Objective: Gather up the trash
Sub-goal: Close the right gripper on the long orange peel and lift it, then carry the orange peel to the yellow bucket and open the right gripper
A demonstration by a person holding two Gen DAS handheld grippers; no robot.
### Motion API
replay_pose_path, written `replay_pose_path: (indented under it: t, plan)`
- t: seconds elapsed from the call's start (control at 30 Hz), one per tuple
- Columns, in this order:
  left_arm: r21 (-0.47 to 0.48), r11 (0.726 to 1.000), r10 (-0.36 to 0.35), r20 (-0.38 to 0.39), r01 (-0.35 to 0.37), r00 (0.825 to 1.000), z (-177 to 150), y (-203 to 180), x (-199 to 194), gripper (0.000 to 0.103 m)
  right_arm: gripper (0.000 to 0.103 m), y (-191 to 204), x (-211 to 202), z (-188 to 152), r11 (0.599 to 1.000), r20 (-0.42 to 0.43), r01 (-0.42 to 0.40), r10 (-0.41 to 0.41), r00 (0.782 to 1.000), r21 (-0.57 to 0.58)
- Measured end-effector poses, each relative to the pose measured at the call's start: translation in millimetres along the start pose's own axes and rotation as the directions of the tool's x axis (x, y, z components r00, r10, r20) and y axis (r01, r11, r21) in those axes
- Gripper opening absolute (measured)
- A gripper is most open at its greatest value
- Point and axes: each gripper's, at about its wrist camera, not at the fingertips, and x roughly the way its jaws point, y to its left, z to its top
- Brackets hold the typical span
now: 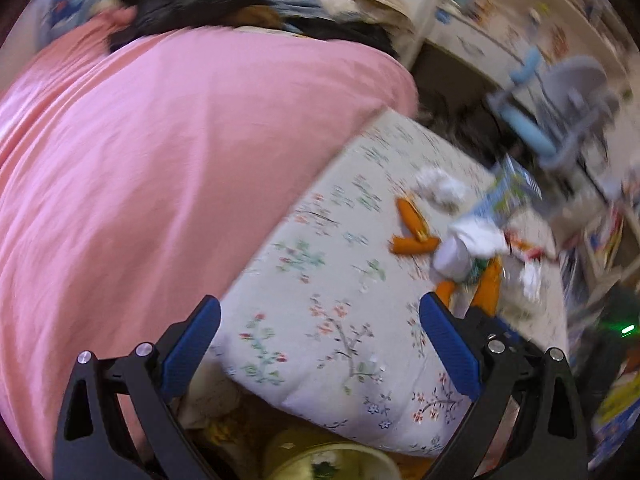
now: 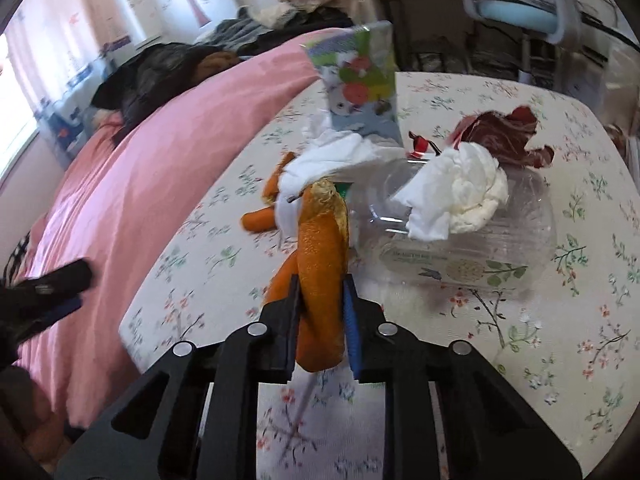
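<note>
Peel: orange peel strip (image 2: pixel 322 264), pinched in right gripper (image 2: pixel 320 300), lifted just short of clear plastic bottle (image 2: pixel 472 232). Left gripper (image 1: pixel 320 344): spread wide, empty, nearer than bottle. Step: pickup of one scrap. Next, likely: carry to bin; tissue (image 2: pixel 460 192) atop bottle pending.

Both wrist cams look fwd and down along own fingers: left from farther off, right close in, sharing the floral sheet (image 1: pixel 340 320) w/ trash pile (image 2: pixel 400 184).

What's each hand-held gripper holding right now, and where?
Right hand-held gripper pinches the orange peel at its lower middle. Left hand-held gripper is open, holding nothing.
</note>
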Motion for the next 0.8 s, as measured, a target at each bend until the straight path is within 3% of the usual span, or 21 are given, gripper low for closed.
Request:
replay_pose_path:
  t: [0.17,0.43,0.53,0.6,0.67,0.8]
  plan:
    - [0.211,0.978,-0.003,-0.010,0.005,1.000,-4.5,-46.8,19.3,0.095,0.018,-15.9,-22.0,-16.5,1.000,-0.033,-0.019,0.018,0.999,-0.010]
    - [0.405,0.914,-0.025,-0.028,0.035,0.999,-12.8,-93.7,58.3,0.092,0.018,-68.6,-54.8,-42.8,0.993,-0.058,-0.077,0.083,0.995,0.089]
    - [0.421,0.905,-0.047,-0.059,0.068,0.997,-11.2,-99.4,74.6,0.070,0.018,-73.3,-64.4,-45.4,0.989,-0.055,-0.104,0.110,0.992,0.102]
    - [0.425,0.901,-0.055,-0.094,0.090,0.994,-12.8,-98.4,85.9,0.038,0.018,-72.9,-67.8,-45.3,0.987,-0.054,-0.120,0.126,0.991,0.107]
    - [0.427,0.899,-0.068,-0.084,0.098,0.994,-15.4,-97.0,83.5,0.021,0.018,-72.0,-70.0,-44.8,0.985,-0.051,-0.134,0.141,0.989,0.108]
    - [0.407,0.901,-0.128,-0.077,0.148,0.989,-18.2,-91.9,65.0,0.017,0.018,-66.8,-72.7,-46.2,0.981,-0.050,-0.162,0.168,0.985,0.104]
